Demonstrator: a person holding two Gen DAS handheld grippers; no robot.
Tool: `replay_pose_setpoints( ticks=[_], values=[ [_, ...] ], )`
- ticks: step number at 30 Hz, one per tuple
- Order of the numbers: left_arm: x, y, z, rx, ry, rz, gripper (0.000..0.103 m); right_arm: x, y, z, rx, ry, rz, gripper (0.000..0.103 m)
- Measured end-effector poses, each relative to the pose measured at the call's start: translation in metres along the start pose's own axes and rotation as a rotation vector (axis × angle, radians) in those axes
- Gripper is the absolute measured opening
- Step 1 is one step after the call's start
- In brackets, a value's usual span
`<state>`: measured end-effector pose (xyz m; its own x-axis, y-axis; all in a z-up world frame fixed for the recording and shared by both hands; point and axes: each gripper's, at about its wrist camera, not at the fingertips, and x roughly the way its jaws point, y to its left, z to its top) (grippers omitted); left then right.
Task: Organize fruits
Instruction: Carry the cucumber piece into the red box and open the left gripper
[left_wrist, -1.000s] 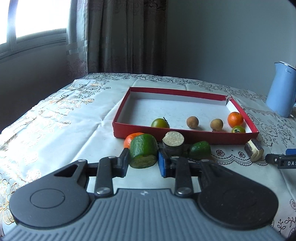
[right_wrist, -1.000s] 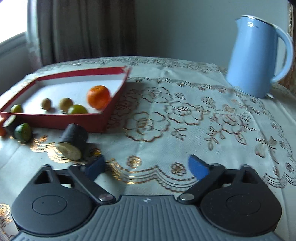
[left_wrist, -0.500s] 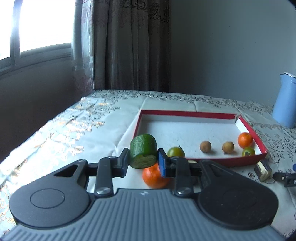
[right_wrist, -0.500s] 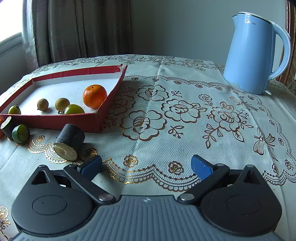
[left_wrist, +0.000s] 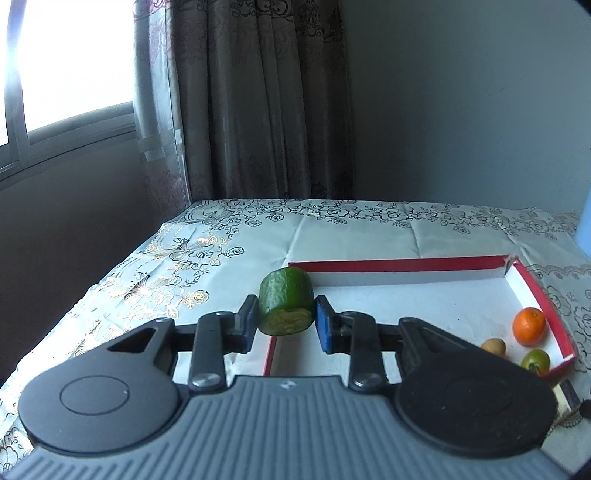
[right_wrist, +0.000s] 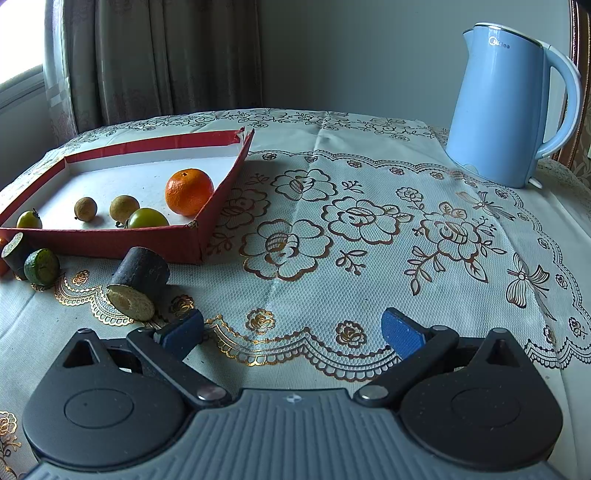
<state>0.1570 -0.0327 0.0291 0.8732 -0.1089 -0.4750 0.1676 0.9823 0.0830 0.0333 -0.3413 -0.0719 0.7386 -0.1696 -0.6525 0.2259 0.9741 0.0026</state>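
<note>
The table (right_wrist: 369, 229) carries the red tray (left_wrist: 399, 265), with a kettle (right_wrist: 506, 107) at the far right. The left gripper (left_wrist: 286, 320) hangs over the tray's near-left corner, jaws clamped on a cucumber piece (left_wrist: 286, 306) — lifted clear of the cloth where it lay a second ago. The right gripper (right_wrist: 291, 332) has not moved, jaws wide and empty, a dark cut chunk (right_wrist: 138, 282) just beyond its left finger. In the tray lie an orange (right_wrist: 189, 192), two longans (right_wrist: 123, 207) and two tomatoes (right_wrist: 147, 218) — outside, a lime (right_wrist: 41, 266).
</note>
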Motion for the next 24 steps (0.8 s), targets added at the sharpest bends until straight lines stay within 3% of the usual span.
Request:
replay_pose_setpoints(
  ticks=[7, 15, 21, 23, 24],
  values=[
    [0.043, -0.008, 0.003, -0.019, 0.084, -0.005, 0.029, 0.000, 0.000, 0.000, 0.000, 0.000, 0.000, 0.103],
    [0.076, -0.013, -0.022, -0.009, 0.200, 0.006, 0.032, 0.000, 0.000, 0.000, 0.001, 0.000, 0.000, 0.103],
    [0.055, -0.014, -0.026, 0.017, 0.153, -0.003, 0.041, 0.000, 0.000, 0.000, 0.001, -0.001, 0.000, 0.103],
    [0.034, -0.011, -0.025, 0.013, 0.096, 0.020, 0.061, 0.000, 0.000, 0.000, 0.002, -0.001, 0.000, 0.103],
    [0.023, -0.008, -0.027, 0.010, 0.059, 0.033, 0.076, 0.000, 0.000, 0.000, 0.005, -0.002, 0.003, 0.103]
  ],
)
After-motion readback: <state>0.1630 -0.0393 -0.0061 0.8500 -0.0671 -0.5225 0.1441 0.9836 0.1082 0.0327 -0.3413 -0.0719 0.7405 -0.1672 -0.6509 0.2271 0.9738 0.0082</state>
